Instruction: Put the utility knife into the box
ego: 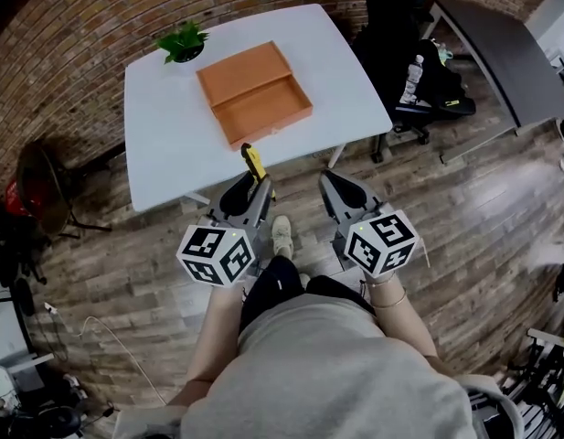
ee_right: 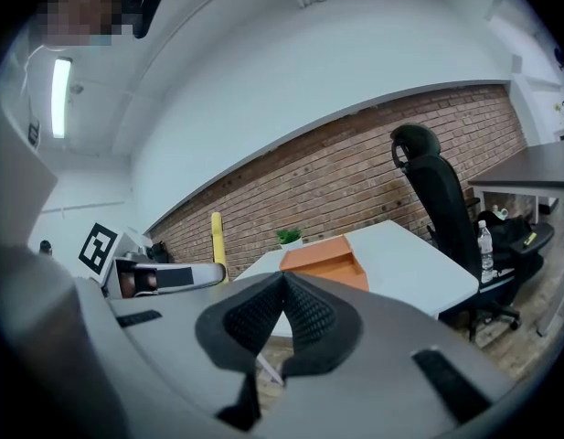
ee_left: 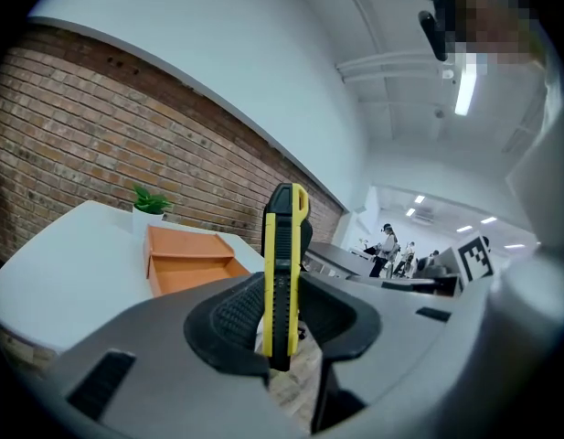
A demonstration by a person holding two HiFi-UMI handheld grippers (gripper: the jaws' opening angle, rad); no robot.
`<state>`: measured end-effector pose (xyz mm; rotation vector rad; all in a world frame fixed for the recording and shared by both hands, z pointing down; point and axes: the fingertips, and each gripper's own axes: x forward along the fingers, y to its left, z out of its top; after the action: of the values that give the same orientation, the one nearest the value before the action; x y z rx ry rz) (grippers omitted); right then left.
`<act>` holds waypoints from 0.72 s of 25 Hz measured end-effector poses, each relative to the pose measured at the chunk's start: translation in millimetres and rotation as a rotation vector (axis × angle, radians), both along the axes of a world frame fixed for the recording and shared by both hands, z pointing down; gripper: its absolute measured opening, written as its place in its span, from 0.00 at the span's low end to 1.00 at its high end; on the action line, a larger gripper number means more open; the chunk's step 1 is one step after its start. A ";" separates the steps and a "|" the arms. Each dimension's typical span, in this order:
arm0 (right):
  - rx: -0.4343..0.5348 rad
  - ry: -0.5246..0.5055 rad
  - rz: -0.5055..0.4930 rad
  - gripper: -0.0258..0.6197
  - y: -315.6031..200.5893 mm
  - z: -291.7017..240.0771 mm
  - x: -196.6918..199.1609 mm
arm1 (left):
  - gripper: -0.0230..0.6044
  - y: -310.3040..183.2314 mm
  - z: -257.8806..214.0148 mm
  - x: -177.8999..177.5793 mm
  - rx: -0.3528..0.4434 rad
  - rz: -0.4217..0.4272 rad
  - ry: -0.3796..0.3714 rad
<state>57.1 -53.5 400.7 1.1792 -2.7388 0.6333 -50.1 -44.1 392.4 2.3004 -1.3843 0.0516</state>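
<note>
Where held just short of the worktop near edge, noted utility knife pinched between left gripper fingers, long axis pointing forward and up toward open orange box, well apart, mid-worktop. Found right gripper fingers pressed together, empty, no nearer. Knife slim, yellow and black, no blade seen.

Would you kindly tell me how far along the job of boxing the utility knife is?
Done: the utility knife is picked up and clamped upright in the left gripper. In hand: it is held over the floor, short of the table. Left: carry it to the open orange box and release it inside. The right gripper is shut and empty.
</note>
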 end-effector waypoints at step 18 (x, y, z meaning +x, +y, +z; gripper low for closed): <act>-0.043 0.037 -0.004 0.04 -166.1 10.1 -67.3 | 0.21 -177.6 -3.3 -57.8 -0.006 0.071 0.003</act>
<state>-10.1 -219.6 410.8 1.1636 -2.6828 0.6605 -107.9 -221.7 389.0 2.3434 -1.2983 0.0739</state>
